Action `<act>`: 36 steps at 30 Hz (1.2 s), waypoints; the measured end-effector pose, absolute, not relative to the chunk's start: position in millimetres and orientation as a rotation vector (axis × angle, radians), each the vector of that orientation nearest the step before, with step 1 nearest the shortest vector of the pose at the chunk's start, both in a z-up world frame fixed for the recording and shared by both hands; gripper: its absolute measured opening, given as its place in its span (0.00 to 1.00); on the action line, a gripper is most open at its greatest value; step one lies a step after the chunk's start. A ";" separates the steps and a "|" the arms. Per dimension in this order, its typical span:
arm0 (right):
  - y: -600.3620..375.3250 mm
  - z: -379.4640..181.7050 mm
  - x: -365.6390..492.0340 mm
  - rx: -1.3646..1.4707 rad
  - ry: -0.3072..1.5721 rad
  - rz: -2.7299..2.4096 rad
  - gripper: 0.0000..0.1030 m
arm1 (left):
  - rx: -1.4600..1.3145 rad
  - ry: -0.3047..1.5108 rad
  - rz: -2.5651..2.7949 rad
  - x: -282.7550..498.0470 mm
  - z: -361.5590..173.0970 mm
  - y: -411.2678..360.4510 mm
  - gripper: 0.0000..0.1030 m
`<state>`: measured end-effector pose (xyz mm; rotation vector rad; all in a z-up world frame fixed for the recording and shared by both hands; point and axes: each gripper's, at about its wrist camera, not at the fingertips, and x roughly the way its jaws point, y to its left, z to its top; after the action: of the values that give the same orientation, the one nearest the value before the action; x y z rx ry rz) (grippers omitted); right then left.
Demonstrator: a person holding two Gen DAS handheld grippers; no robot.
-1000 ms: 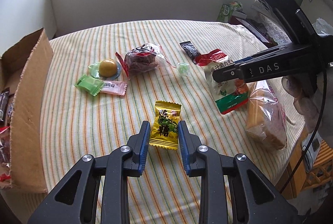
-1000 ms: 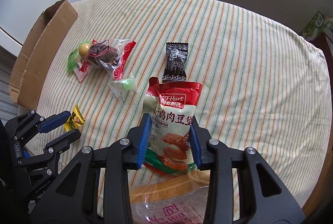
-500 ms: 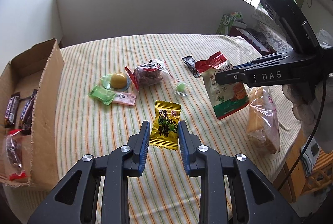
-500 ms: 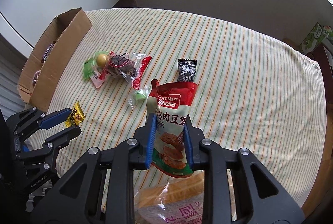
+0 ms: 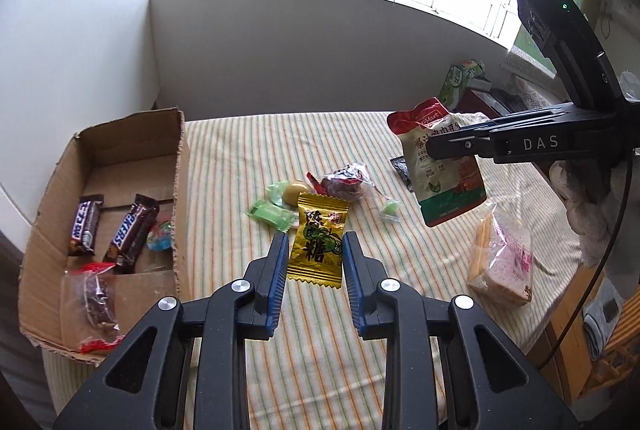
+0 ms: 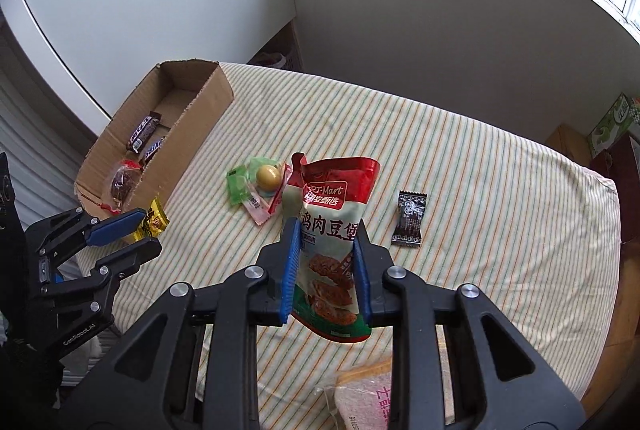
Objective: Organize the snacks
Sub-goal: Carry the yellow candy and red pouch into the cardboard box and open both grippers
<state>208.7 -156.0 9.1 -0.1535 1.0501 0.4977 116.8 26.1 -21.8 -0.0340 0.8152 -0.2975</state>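
My left gripper is shut on a yellow candy packet and holds it in the air above the striped tablecloth. My right gripper is shut on a red, white and green snack pouch, also lifted off the table; that pouch hangs at the right of the left wrist view. An open cardboard box at the table's left edge holds two chocolate bars and wrapped sweets. In the right wrist view the left gripper with the candy is beside the box.
Loose on the cloth lie a green wrapper, a yellow ball sweet, a clear bag of dark sweets, a small green candy, a black sachet and a bagged sandwich. A person's gloved hand holds the right gripper.
Both grippers rose off the table with their snacks. The right gripper's jaws closed on the pouch and lifted it. The left gripper's view swung left, bringing the box's inside into sight.
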 end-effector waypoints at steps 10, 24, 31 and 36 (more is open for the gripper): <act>-97.5 28.2 217.6 -0.160 0.981 0.598 0.24 | -0.076 0.793 -0.183 114.1 -14.7 86.1 0.25; -13.2 26.9 237.3 -0.142 0.977 0.707 0.24 | -0.111 0.797 -0.064 109.5 -20.3 151.9 0.25; 30.2 10.3 244.4 -0.188 0.997 0.739 0.26 | -0.145 0.800 -0.044 113.4 -24.8 169.0 0.25; 48.7 3.2 248.5 -0.200 1.018 0.763 0.31 | -0.155 0.803 -0.045 116.6 -27.0 173.8 0.25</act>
<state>248.5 48.7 3.2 -0.2000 1.0181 0.7629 116.6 173.8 -27.0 -0.1551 0.8028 -0.0447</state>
